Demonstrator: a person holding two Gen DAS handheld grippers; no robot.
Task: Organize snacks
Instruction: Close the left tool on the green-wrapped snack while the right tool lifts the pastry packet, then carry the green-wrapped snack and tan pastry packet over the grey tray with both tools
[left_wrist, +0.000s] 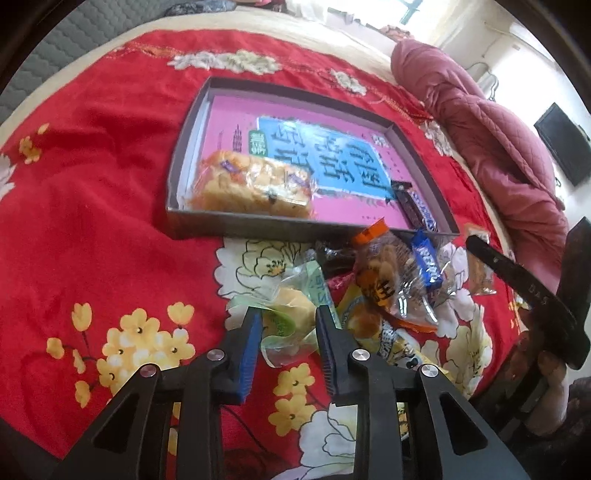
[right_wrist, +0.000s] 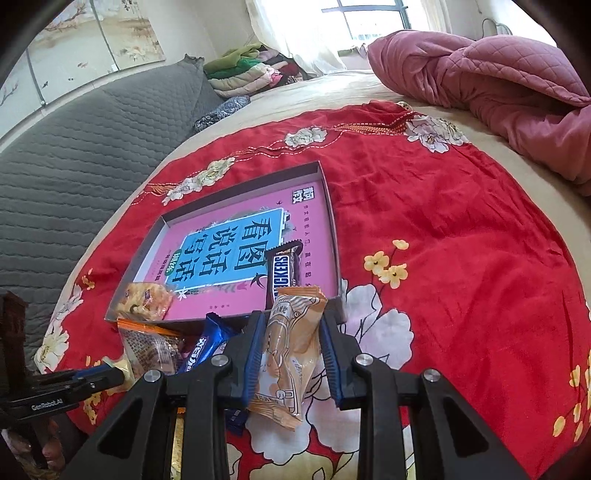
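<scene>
Snacks are lying in a loose heap on the red floral cloth (left_wrist: 110, 192) covering the bed, just in front of a shallow grey box (left_wrist: 236, 225) with a pink and blue printed floor. On the left inside the box, a clear-wrapped cake slice (left_wrist: 251, 184) is resting against the near wall; toward the right corner a Snickers bar (right_wrist: 282, 275) is lying flat on the print.

The left claw (left_wrist: 288, 314) is hovering over the heap with its blue-padded fingers spread, straddling a green-printed pastry packet (left_wrist: 291, 310) — whether the pads are touching the wrapper is unclear. Just right of that packet, an orange-trimmed clear bag of biscuits (left_wrist: 380, 269) is lying on top of the pile, and a blue Oreo pack (left_wrist: 426, 262) is leaning beside it, close to the box's near wall. A yellow packet (left_wrist: 399, 343) is poking out under the heap.

Farther right, the right claw (right_wrist: 291, 321) is pinching a pale orange snack pouch (right_wrist: 291, 350) between its pads, holding it lengthwise — the pouch's far end is sitting near the box's front edge, below the Snickers bar. A pink quilt (right_wrist: 498, 81) is bunching up at the far right of the bed.
</scene>
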